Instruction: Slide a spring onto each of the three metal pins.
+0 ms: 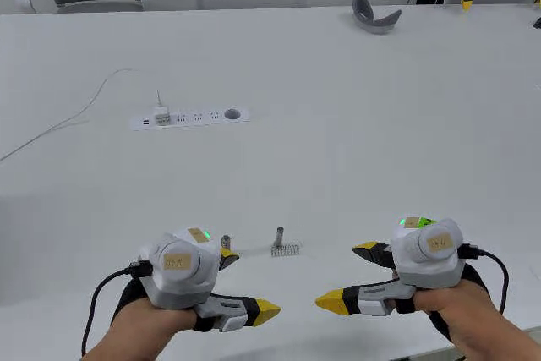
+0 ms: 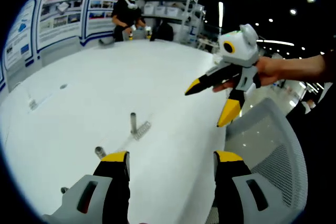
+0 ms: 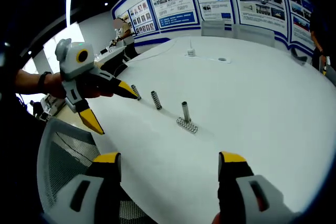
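**One spring loose, both tongs empty**

Your left tongs point(image 1: 247, 283) and right tongs point(image 1: 347, 274) both hang with jaws spread wide and nothing between them, tips turned toward each other just above the table point(image 1: 355, 124).

The loose spring point(image 3: 187, 125) lies on its side between the two pairs of tongs, a little beyond their tips. In the right gripper view it is straight ahead of your open jaws. It touches, or very nearly touches, the foot of the bare pin point(image 3: 185, 109), which stands upright. Beyond that, toward your left tongs, stand the other two pins point(image 3: 156, 99) point(image 3: 135, 92). They look ribbed, as if they already carry springs, though they are too small to be sure.

Expect the spring to weigh almost nothing and to roll or skid on the smooth tabletop at the first nudge. It is springy along its length and will probably squirm or shoot out if you pinch it hard. Take it across the coils near the middle with a light squeeze, leaving one end clear of the jaws so the open bore can go over the pin tip. The right tongs look better lined up for it. Close slowly, because the pin stands right beside the spring and a jaw could knock it.
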Motion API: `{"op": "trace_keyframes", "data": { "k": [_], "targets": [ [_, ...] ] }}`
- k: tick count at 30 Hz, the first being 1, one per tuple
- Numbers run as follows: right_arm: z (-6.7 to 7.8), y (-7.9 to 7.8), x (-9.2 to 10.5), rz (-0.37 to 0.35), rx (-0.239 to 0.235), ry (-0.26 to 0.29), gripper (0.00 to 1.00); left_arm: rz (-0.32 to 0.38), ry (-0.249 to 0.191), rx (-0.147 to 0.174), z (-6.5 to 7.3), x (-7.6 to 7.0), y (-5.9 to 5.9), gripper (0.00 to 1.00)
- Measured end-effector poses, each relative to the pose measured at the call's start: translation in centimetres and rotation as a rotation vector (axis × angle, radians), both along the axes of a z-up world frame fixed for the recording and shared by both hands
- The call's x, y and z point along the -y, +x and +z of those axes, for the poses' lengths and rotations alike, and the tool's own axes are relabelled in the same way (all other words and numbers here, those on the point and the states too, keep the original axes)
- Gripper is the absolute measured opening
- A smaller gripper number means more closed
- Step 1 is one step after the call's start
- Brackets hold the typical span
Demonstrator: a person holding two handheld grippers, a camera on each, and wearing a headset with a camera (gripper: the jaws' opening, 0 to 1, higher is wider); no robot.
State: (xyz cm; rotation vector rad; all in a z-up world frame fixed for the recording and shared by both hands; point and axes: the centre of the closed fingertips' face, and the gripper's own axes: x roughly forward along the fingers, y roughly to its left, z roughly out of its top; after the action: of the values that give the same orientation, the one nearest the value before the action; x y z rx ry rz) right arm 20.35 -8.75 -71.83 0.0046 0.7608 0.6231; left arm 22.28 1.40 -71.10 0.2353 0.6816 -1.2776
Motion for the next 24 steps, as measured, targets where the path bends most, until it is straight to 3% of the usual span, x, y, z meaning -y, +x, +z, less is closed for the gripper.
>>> {"op": "trace_keyframes", "data": {
  "k": [6, 8, 14, 24],
  "targets": [
    [0.3, 0.1, 0.2, -0.012, 0.003, 0.006, 0.78, -0.019, 0.01, 0.0, -0.7, 1.4, 0.6, 0.66],
    [0.1, 0.1, 0.3, -0.014, 0.003, 0.007, 0.78, -0.034, 0.03, 0.021, -1.0, 1.7, 0.8, 0.66],
    [0.3, 0.2, 0.4, -0.022, 0.0, 0.017, 0.78, -0.059, 0.054, 0.032, -2.2, 3.1, 1.4, 0.64],
    [0.4, 0.1, 1.0, -0.037, -0.01, 0.031, 0.78, -0.068, 0.085, 0.025, -4.5, 5.1, 2.6, 0.61]
  ]
}}
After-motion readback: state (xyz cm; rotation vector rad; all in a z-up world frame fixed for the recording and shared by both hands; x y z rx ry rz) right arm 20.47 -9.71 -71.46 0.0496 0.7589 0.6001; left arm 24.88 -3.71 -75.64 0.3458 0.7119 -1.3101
